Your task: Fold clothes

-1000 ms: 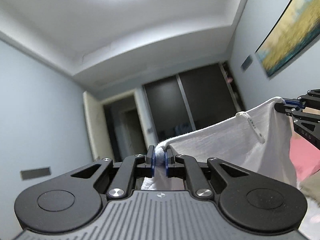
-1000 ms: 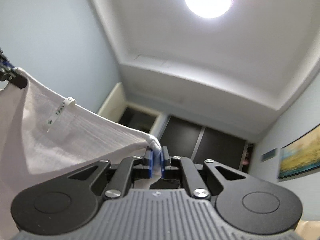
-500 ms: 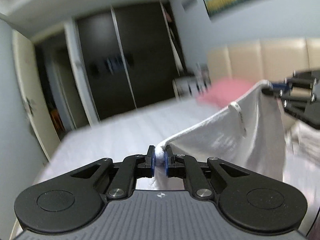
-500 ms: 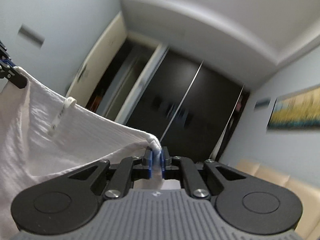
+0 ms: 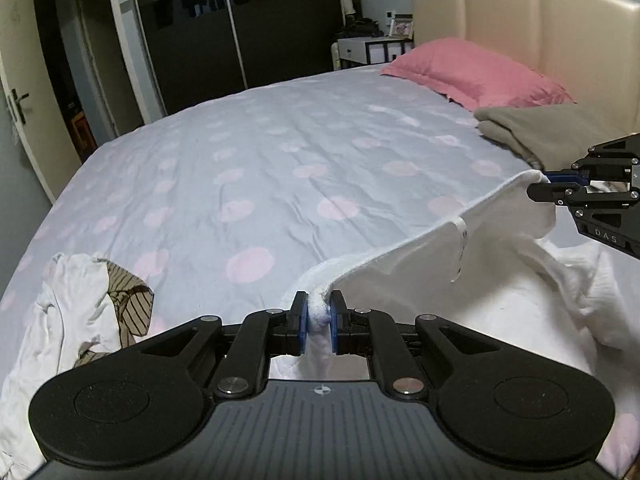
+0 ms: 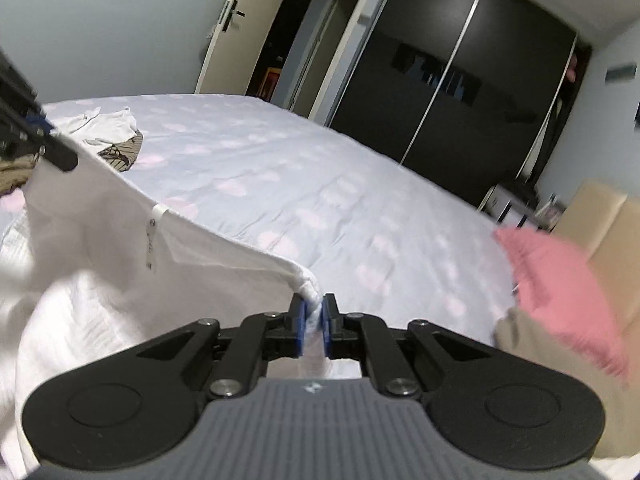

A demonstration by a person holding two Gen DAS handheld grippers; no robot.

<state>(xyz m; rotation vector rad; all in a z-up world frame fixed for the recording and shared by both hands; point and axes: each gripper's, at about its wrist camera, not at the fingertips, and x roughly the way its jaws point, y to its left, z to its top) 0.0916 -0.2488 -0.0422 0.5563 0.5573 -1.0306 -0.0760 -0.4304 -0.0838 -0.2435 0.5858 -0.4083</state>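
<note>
- On the body of the right gripper (image 5: pixel 546 185), as the left wrist view shows it, we read the letters "DAS"; the rest is cut off by the picture edge.
- The white garment (image 5: pixel 500 280) carries a small white label loop (image 5: pixel 462 240) at its upper hem; the print on it is too small for us to read.
- We point the left gripper (image 5: pixel 319 320) downward over the bed (image 5: pixel 280 160). Its blue pads are nearly together and pinch one bunched corner of the garment.
- The right gripper also points downward, and its pads clamp the other corner.
- The hem is stretched between the two grippers, and the cloth hangs down onto the bed sheet.
- A pink pillow (image 5: pixel 476 72) and a folded olive cloth (image 5: pixel 552 128) lie near the headboard (image 5: pixel 520 20).
- A crumpled pile of clothes (image 5: pixel 88 304) lies at the left.
</note>
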